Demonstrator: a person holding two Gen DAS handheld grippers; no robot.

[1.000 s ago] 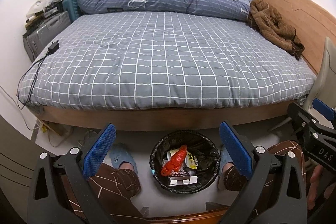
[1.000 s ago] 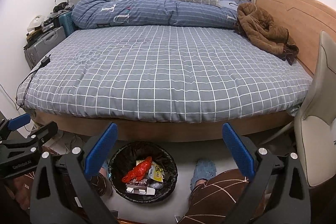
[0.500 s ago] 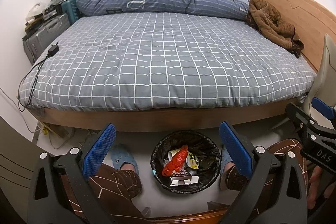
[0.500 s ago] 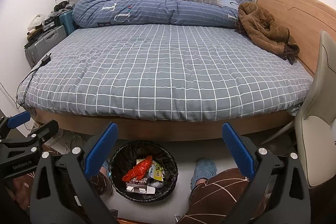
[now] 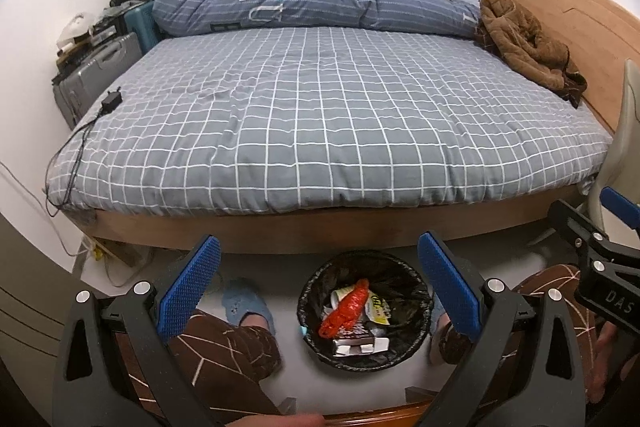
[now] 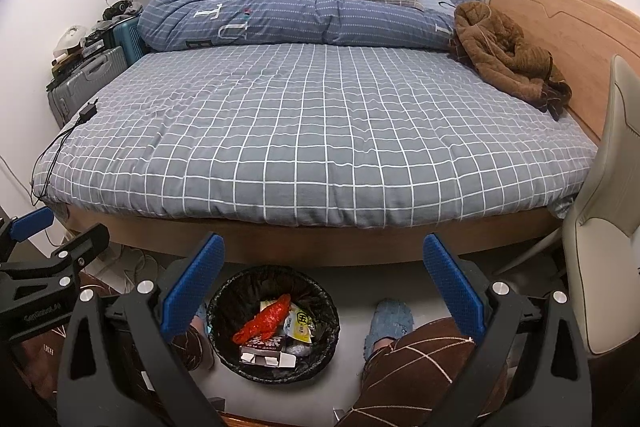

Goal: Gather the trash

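A round bin with a black liner (image 5: 416,291) (image 6: 228,291) stands on the pale floor at the foot of the bed, between a person's knees. In it lie a crumpled red wrapper (image 5: 346,311) (image 6: 264,319), a yellow-white sachet (image 6: 302,323) and white card pieces (image 5: 362,345). My left gripper (image 5: 318,283) hangs open above the bin with nothing between its blue pads. Open and empty as well, my right gripper (image 6: 324,283) hovers above and right of the bin. Each gripper shows at the edge of the other's view.
A wide bed with a grey checked cover (image 5: 320,119) (image 6: 320,131) fills the room ahead. A brown coat (image 5: 524,43) lies at its right, a folded blue duvet (image 6: 280,19) at the back, a charger and cable (image 5: 110,103) at the left. Suitcases (image 6: 88,79) stand left, a chair (image 6: 608,195) right.
Both grippers have tilted up very slightly, so the bed and bin sit a little lower in view. Nothing has been taken hold of or let go.
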